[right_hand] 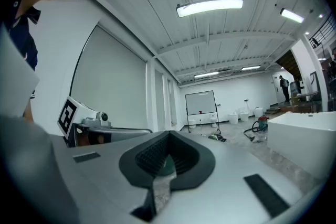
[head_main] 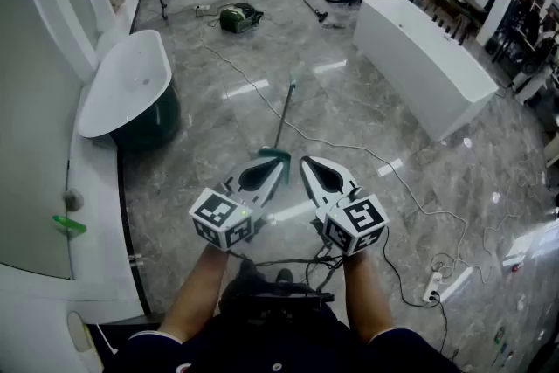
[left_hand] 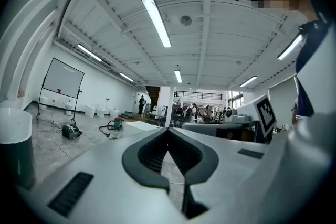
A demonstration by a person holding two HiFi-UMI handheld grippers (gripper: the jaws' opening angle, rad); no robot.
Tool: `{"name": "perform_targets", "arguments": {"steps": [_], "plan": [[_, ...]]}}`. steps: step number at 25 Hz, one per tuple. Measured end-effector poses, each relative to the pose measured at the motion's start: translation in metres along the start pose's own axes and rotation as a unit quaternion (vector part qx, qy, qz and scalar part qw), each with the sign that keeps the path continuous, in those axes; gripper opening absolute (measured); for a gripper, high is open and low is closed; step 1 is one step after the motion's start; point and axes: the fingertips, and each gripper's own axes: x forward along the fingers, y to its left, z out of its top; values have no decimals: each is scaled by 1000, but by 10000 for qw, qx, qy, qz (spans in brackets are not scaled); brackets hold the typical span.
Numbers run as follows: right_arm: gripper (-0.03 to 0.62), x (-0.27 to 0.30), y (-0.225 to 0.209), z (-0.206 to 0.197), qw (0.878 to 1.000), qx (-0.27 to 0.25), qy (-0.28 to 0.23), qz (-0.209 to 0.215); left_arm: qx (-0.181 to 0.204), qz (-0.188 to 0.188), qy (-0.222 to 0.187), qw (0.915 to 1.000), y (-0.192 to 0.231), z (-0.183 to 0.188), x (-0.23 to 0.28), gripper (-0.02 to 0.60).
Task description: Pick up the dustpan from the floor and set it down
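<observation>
- Head view shows the dustpan standing on the floor, just past your left gripper; you have not lifted it yet.
- Both your left gripper and your right gripper have their jaws closed together on nothing.
- Gripping, lifting and setting down all seem left to do.
- The left gripper partly covers the pan; the right gripper view catches only a green sliver of it.

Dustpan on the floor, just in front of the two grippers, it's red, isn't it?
Not red. The head view shows that the dustpan is green. The rest is right: it lies on the floor just in front of the left gripper and the right gripper.
</observation>
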Motion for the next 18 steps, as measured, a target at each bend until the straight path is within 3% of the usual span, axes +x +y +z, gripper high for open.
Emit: {"name": "perform_targets", "arguments": {"steps": [18], "plan": [[5, 5, -17, -3, 10000, 29, -10, 51, -3, 100, 47, 9999, 6, -5, 16, 12]]}}
